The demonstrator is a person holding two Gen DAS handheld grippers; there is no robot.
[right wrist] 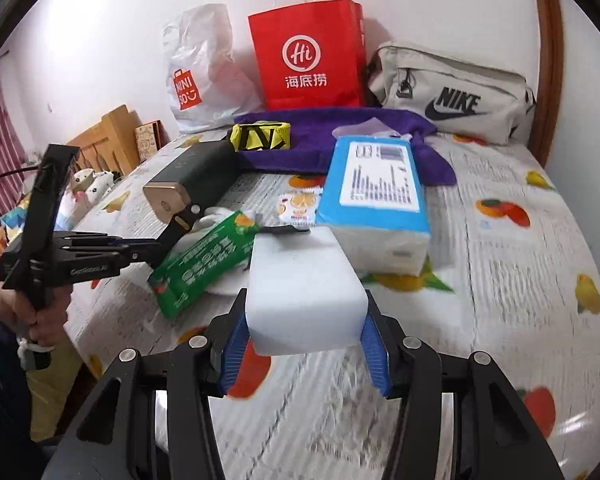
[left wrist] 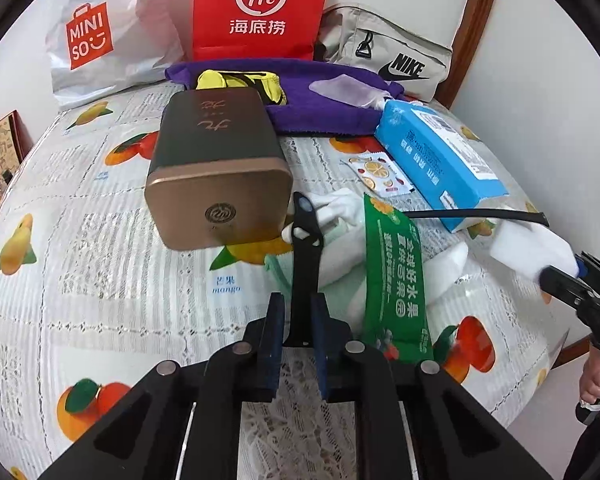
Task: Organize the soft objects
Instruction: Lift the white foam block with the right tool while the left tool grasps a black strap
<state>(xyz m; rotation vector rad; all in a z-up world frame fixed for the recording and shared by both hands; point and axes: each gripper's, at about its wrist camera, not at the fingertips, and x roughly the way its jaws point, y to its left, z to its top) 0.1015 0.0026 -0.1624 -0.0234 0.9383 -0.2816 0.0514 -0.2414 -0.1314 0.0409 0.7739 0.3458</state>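
Observation:
My left gripper [left wrist: 299,304] is shut on the lower end of a flat black clip [left wrist: 303,248], which stands up over a white soft item [left wrist: 336,206] and a green packet [left wrist: 396,276] on the bed. In the right wrist view that left gripper [right wrist: 156,250] comes in from the left with the black clip [right wrist: 180,220] in it. My right gripper [right wrist: 304,320] is shut on a white foam block [right wrist: 304,292], held above the bedspread. From the left wrist view the foam block [left wrist: 532,248] and right gripper [left wrist: 576,276] are at the right edge.
A dark tin with a gold lid [left wrist: 216,160] lies left of the clip. Behind are a blue tissue pack [right wrist: 380,192], a fruit sachet [left wrist: 380,174], a purple towel [left wrist: 320,104], a yellow-black cloth [right wrist: 260,136], a Miniso bag [left wrist: 100,40], a red paper bag [right wrist: 308,60] and a Nike pouch [right wrist: 452,96].

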